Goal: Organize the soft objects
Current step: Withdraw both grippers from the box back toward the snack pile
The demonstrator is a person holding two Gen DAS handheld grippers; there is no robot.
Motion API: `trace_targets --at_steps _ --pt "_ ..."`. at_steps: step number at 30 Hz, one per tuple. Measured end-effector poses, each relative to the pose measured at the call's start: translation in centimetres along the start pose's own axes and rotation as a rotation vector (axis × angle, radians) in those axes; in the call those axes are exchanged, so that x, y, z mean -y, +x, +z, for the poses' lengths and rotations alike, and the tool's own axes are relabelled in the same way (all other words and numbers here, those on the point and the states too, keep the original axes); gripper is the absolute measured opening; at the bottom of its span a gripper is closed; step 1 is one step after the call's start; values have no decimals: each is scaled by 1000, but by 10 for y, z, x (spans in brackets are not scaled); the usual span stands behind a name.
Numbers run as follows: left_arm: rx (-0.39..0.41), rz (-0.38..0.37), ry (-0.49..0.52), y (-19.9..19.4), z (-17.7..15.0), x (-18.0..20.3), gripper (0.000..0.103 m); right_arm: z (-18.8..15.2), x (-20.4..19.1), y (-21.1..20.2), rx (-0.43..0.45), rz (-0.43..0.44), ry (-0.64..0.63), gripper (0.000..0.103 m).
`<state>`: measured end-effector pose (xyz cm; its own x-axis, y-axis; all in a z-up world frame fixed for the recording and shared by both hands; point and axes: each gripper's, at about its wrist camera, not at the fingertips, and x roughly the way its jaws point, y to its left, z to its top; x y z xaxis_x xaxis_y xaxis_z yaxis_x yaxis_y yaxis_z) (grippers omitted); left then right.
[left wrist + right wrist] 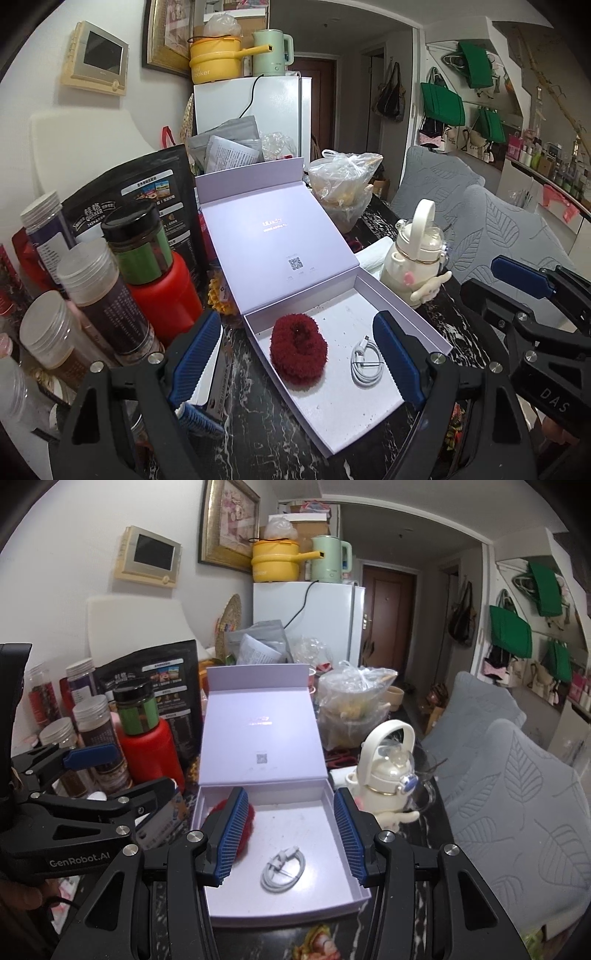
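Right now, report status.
Left gripper and right gripper open, empty. Red scrunchie and cable lie in the open box. Nothing in the way.

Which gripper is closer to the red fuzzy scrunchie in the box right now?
Left. The left gripper hangs open with the red scrunchie framed between its fingers; the right gripper is off to the scrunchie's right, over the white cable.

The left gripper, beside the right one, has "GenRobot.AI" along its black body. The right gripper, seen from the left one, shows "DAS". Ahead and left, the black pouch reads "QUAKER". Far ahead, "cooker" can be read on the yellow pot. The box lid carries a QR code; its small print is unreadable.
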<state>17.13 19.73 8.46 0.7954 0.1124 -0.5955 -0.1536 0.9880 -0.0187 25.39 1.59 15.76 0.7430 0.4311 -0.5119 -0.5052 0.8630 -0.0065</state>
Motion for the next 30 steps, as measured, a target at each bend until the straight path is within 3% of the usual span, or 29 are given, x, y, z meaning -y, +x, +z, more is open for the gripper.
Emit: trace_targets --at_steps 12,30 --pt "23 -17 12 -49 -28 5 85 -29 -19 -48 18 -1 -7 50" --pt "-3 -136 66 -90 -90 31 85 -89 -26 -106 -9 -63 46 56"
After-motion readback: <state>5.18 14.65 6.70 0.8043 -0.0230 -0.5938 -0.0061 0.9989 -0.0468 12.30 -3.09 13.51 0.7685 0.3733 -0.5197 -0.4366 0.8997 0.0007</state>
